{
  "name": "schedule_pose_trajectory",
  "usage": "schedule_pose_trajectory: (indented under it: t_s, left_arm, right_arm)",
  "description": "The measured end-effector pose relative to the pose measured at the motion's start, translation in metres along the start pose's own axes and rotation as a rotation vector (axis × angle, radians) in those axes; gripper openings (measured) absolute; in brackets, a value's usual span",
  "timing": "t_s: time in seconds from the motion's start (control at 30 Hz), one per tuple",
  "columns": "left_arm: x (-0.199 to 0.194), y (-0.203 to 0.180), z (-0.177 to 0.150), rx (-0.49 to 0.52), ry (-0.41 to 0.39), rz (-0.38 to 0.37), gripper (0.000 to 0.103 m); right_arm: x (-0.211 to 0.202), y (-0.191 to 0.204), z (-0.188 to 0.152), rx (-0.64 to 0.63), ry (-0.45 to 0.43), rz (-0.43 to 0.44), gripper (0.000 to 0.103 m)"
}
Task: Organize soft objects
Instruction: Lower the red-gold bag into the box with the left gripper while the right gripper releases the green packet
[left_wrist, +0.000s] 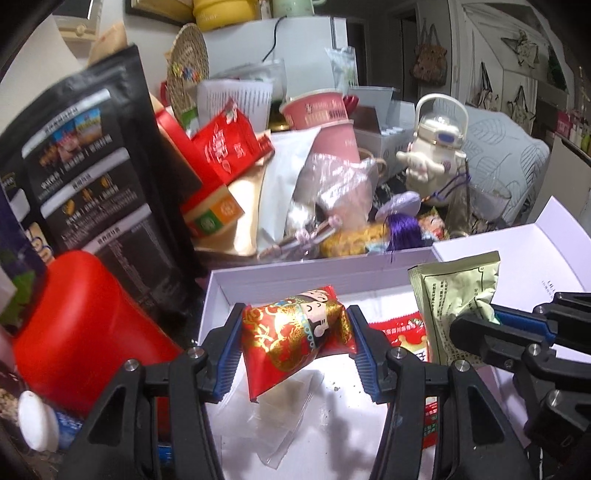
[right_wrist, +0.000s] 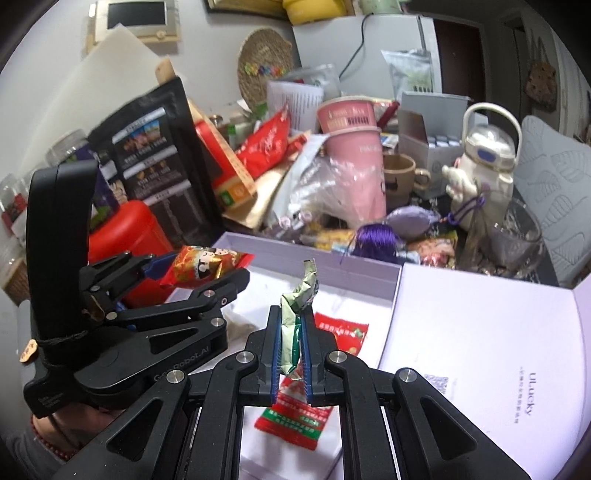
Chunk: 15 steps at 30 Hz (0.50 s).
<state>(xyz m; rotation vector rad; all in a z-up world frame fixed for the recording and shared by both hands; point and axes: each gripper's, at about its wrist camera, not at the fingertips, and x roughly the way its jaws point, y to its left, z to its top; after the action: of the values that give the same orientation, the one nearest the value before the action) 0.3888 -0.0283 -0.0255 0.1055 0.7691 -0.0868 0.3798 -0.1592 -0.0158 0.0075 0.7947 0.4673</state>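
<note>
White box (left_wrist: 236, 280) amid cluttered, perhaps tabletop, packets

You have two grippers, left gripper (left_wrist: 295, 350) and right gripper (right_wrist: 293, 347), each holding one packet above the white box (right_wrist: 321, 267); one red packet (right_wrist: 291, 413) lies inside it.

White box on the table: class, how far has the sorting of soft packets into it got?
Done: one red sachet lies in the white box. In hand: the left tool grips a red-and-gold packet, the right tool a green packet, both over the box. Left: releasing them, and perhaps the purple pouch behind.
</note>
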Motion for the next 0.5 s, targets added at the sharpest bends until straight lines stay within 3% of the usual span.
schedule_pose_trajectory:
  t_s: [0.23, 0.5]
  left_arm:
    - [0.024, 0.005, -0.008, 0.004, 0.088, 0.041, 0.053]
    - [0.045, 0.01, -0.013, -0.003, 0.167, 0.037, 0.053]
  right_arm:
    - [0.022, 0.006, -0.008, -0.042, 0.055, -0.064, 0.01]
    - [0.042, -0.003, -0.016, -0.01, 0.125, -0.055, 0.01]
